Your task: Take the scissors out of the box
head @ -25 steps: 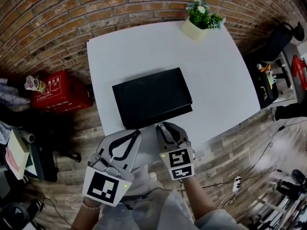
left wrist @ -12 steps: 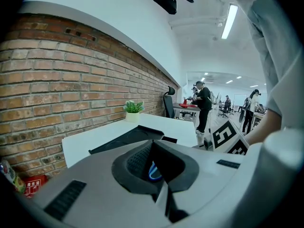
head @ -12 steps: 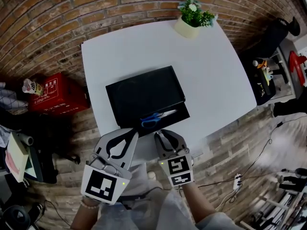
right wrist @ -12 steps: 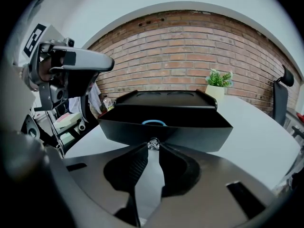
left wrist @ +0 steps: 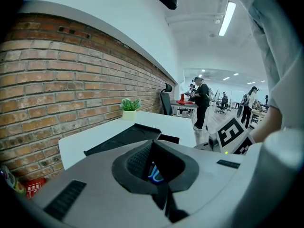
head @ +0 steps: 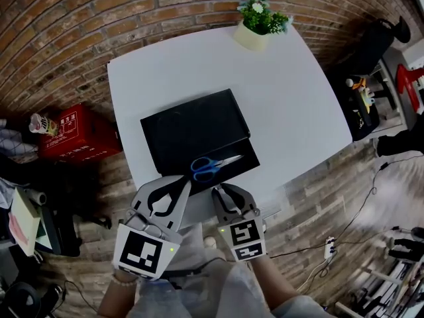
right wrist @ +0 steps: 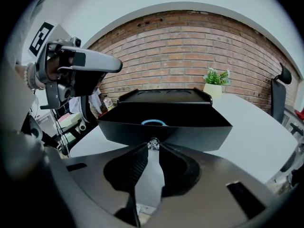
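A flat black box (head: 189,128) lies on the white table (head: 291,98). Its drawer (head: 246,161) stands pulled out toward me. Blue-handled scissors (head: 213,165) lie inside the drawer, blades pointing right. My right gripper (head: 220,191) is shut on the small knob (right wrist: 153,144) at the middle of the drawer's front wall (right wrist: 190,127). Over that wall, a blue handle loop of the scissors (right wrist: 153,122) shows. My left gripper (head: 184,181) hangs shut and empty just left of the right one, at the table's near edge, apart from the box.
A potted plant (head: 255,25) stands at the table's far edge against the brick wall. A red box (head: 73,128) sits on the floor to the left. Cables and clutter lie on the floor at the right. People stand far off in the left gripper view.
The drawer has slid out of the box toward me with my right gripper on its knob, baring the scissors. The left gripper has stayed put.
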Demonstrator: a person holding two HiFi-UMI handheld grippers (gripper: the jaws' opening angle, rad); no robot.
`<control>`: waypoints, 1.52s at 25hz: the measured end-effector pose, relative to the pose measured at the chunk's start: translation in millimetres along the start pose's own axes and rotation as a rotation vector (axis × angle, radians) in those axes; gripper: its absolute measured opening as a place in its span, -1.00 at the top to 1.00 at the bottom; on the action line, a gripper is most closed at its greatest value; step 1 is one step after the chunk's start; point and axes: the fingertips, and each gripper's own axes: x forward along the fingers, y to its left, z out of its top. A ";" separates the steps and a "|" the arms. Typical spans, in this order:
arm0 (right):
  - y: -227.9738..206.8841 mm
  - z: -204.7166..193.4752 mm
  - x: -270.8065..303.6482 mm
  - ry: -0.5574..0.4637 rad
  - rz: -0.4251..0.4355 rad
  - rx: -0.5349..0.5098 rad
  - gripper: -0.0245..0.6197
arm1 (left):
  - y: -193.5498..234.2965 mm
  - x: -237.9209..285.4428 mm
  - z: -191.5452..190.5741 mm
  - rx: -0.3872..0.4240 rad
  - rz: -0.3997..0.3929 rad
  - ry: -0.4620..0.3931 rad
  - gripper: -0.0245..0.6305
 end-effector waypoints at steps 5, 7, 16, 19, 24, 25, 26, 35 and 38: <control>-0.3 -5.3 -6.8 -0.008 0.000 0.010 0.63 | -1.4 3.3 -0.5 0.001 0.008 0.007 0.87; 0.2 -7.0 -8.9 -0.007 -0.001 0.012 0.63 | -1.7 5.0 -0.4 0.014 0.009 0.010 0.87; 2.9 -17.4 -21.0 -0.030 -0.003 0.032 0.63 | 1.4 10.1 -0.4 0.043 0.037 0.016 0.87; 4.4 -22.4 -23.2 -0.022 -0.002 0.032 0.63 | 1.5 10.9 -2.5 0.045 0.038 0.019 0.87; 3.6 -29.8 -28.4 -0.012 -0.001 0.028 0.63 | -1.7 13.8 -6.6 0.039 0.038 0.036 0.87; 3.5 -30.8 -29.5 -0.013 -0.001 0.028 0.63 | -2.9 14.2 -7.4 0.039 0.035 0.039 0.87; 3.6 -31.3 -29.8 -0.016 -0.001 0.028 0.63 | -3.8 14.6 -8.4 0.041 0.031 0.043 0.87; 4.0 -31.9 -28.8 -0.065 0.006 0.060 0.63 | -21.1 21.9 -33.0 0.156 -0.042 0.171 0.87; 4.6 -31.4 -29.3 -0.085 0.005 0.083 0.63 | -28.9 25.8 -39.3 0.207 -0.082 0.211 0.87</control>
